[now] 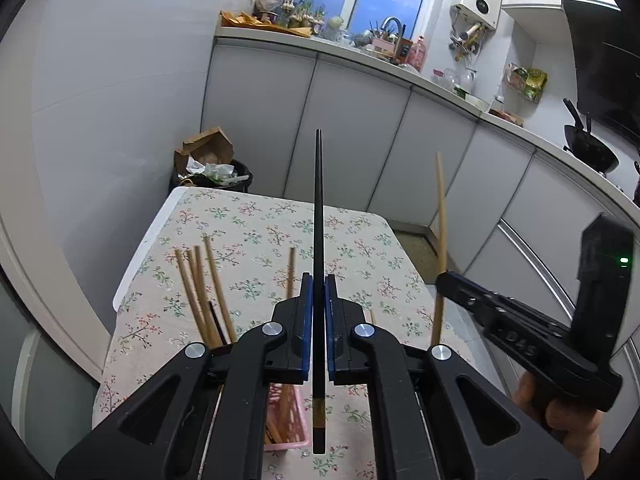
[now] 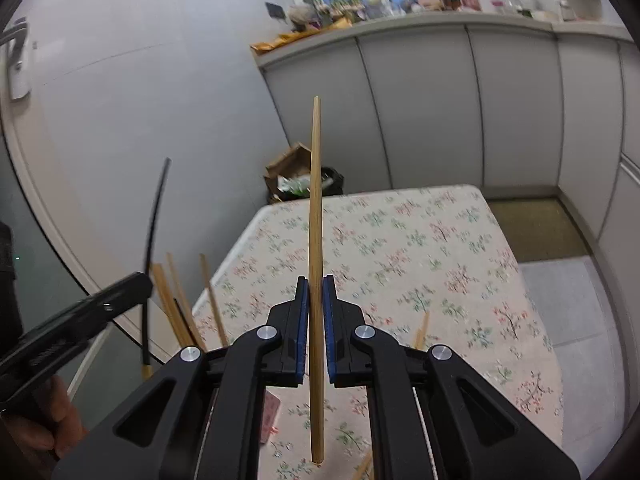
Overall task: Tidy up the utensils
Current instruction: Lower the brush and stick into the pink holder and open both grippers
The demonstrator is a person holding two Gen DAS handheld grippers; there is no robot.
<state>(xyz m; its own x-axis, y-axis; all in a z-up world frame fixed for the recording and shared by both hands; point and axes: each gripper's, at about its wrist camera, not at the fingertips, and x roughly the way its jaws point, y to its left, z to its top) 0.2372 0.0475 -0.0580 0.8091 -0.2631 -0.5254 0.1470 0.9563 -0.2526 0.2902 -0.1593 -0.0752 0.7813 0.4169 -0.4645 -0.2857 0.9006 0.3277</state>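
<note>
A: Why are both sticks upright?
B: Likely so they drop end-first into the pink basket (image 1: 286, 436) near the table's (image 1: 360, 240) near edge. The left gripper (image 1: 319, 284) pinches a black chopstick (image 1: 319, 220); the right gripper (image 2: 316, 285) pinches a bamboo chopstick (image 2: 315, 220).
A: And the rest?
B: More bamboo sticks (image 1: 200, 292) already stand in the basket, towards the table's left edge.

Far half of the table (image 2: 460, 240) lies open; upright bamboo chopsticks (image 1: 200, 292) apparently crowd the near-left corner
</note>
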